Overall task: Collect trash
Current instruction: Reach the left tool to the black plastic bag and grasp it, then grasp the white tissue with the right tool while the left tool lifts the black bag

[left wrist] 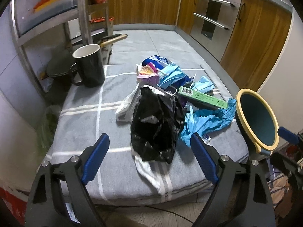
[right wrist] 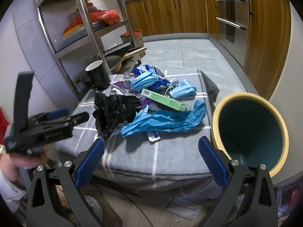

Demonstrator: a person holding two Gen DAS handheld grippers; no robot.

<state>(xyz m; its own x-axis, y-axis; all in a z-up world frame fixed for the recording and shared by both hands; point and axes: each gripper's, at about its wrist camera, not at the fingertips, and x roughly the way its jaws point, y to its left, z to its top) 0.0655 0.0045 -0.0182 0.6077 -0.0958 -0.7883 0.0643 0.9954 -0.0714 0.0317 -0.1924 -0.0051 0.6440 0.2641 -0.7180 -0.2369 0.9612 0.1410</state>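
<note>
A heap of trash lies on a grey checked cushion: a crumpled black plastic bag, a blue crumpled glove, a green box, blue face masks and a white bag. My left gripper is open, its blue pads either side of the black bag's near end without touching it. My right gripper hangs open over the cushion's front edge with nothing between its fingers. In the right wrist view the black bag sits just right of the left gripper.
A black mug stands at the cushion's back left corner. A teal cup with a yellow rim lies tilted at the cushion's right side, beside my right finger. A white cloth lies under the bag. A metal shelf rack and wooden cabinets stand behind.
</note>
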